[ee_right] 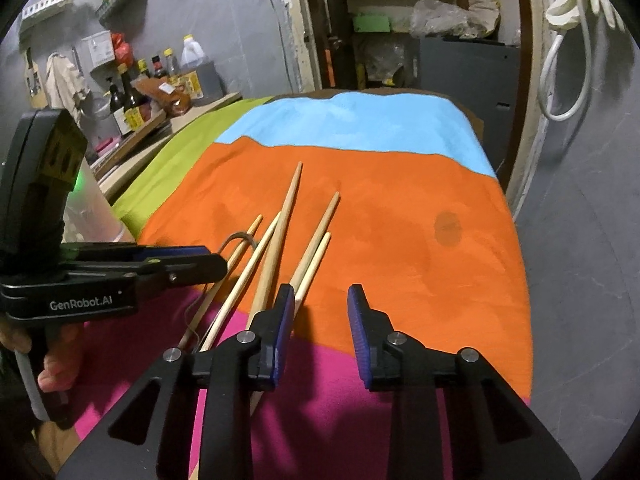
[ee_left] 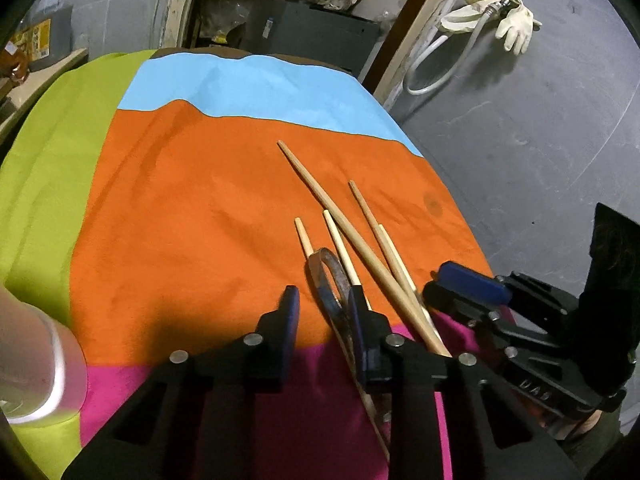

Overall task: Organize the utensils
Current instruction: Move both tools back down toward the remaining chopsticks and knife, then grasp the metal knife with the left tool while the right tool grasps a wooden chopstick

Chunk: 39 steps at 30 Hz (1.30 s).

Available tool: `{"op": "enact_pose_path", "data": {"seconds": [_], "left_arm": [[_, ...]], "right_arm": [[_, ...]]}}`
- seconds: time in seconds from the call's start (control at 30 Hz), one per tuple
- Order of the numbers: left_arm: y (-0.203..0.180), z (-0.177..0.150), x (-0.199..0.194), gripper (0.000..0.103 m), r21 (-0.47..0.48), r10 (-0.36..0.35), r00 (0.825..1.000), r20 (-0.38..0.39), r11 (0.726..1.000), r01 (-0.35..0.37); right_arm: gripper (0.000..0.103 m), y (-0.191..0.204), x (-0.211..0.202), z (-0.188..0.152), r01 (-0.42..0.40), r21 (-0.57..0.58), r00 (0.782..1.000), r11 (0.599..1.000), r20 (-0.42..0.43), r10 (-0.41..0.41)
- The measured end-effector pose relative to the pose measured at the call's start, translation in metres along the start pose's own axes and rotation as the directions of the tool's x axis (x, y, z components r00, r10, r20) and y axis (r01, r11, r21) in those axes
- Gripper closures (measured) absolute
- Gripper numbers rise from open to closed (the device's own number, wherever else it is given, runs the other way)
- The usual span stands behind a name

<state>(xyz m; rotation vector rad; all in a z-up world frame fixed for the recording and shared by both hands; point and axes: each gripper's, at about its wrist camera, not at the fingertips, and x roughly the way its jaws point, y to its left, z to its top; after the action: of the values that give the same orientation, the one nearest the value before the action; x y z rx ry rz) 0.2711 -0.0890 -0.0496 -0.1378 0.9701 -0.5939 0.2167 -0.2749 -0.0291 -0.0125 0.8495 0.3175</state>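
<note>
Several wooden chopsticks [ee_left: 352,236] [ee_right: 280,232] lie fanned out on the orange part of a multicoloured cloth [ee_left: 192,208] [ee_right: 400,240]. Among them lies a dark looped utensil [ee_left: 326,276] [ee_right: 240,237] with a thin stem. My left gripper [ee_left: 324,308] [ee_right: 218,262] hovers low at the near ends; its jaws stand narrowly apart with only cloth between them, and its right finger [ee_left: 360,320] overlaps the loop. My right gripper [ee_right: 320,308] [ee_left: 438,284] sits just right of the chopsticks, open with nothing between its pads; its left finger [ee_right: 282,320] is beside the nearest chopstick.
A pale translucent cup [ee_left: 36,360] [ee_right: 92,208] stands at the cloth's left edge. Bottles and jars [ee_right: 136,88] crowd a counter at the far left. A grey floor [ee_left: 520,140] drops away right of the table. A dark cabinet [ee_left: 312,32] stands behind the table.
</note>
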Motion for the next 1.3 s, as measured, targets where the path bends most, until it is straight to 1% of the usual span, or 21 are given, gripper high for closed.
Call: {"op": "enact_pose_path", "data": {"seconds": [0.1,0.33,0.6,0.7,0.77,0.93,1.0,1.03,1.17,1.3], "left_arm": [[0.002,0.001,0.001,0.092,-0.015,-0.017,1.000,-0.010,1.000,0.017],[0.013,0.001,-0.005,0.095,-0.075,-0.059,0.998,-0.023,0.996,0.058],[0.009,0.003,-0.004,0.096,-0.065,-0.036,0.999,-0.038,0.997,0.033],[0.009,0.001,-0.007,0.100,-0.068,-0.033,0.999,-0.032,0.997,0.031],[0.009,-0.001,-0.010,0.102,-0.067,-0.025,0.999,-0.022,0.997,0.023],[0.008,-0.008,-0.023,0.103,-0.062,-0.005,1.000,0.019,0.998,0.006],[0.008,-0.011,-0.028,0.103,-0.060,0.033,0.999,0.027,0.998,-0.032],[0.008,-0.013,-0.030,0.103,-0.058,0.064,0.997,0.029,0.996,-0.063],[0.011,-0.018,-0.027,0.103,-0.063,0.116,0.993,-0.002,0.991,-0.116],[0.018,-0.022,-0.028,0.102,-0.073,0.113,0.993,-0.036,0.991,-0.115]], "right_arm": [[0.079,0.002,0.005,0.000,0.006,-0.006,1.000,1.000,-0.024,-0.006],[0.081,0.004,0.009,0.001,0.017,-0.010,0.999,1.000,-0.048,-0.017],[0.085,0.009,0.016,0.006,0.028,-0.013,0.997,1.000,-0.072,-0.029],[0.088,0.009,0.015,0.005,0.030,-0.017,0.997,0.999,-0.075,-0.031],[0.091,0.010,0.014,0.004,0.029,-0.023,0.996,0.999,-0.079,-0.031],[0.093,0.012,0.013,-0.002,0.028,-0.046,0.995,0.999,-0.093,-0.033],[0.093,0.013,0.013,-0.003,0.027,-0.042,0.995,0.999,-0.099,-0.031],[0.093,0.012,0.014,-0.002,0.025,-0.037,0.994,0.999,-0.104,-0.029],[0.093,0.010,0.019,0.002,0.018,0.004,0.992,1.000,-0.124,-0.018],[0.093,0.010,0.019,0.002,0.014,0.022,0.993,1.000,-0.120,-0.011]]}}
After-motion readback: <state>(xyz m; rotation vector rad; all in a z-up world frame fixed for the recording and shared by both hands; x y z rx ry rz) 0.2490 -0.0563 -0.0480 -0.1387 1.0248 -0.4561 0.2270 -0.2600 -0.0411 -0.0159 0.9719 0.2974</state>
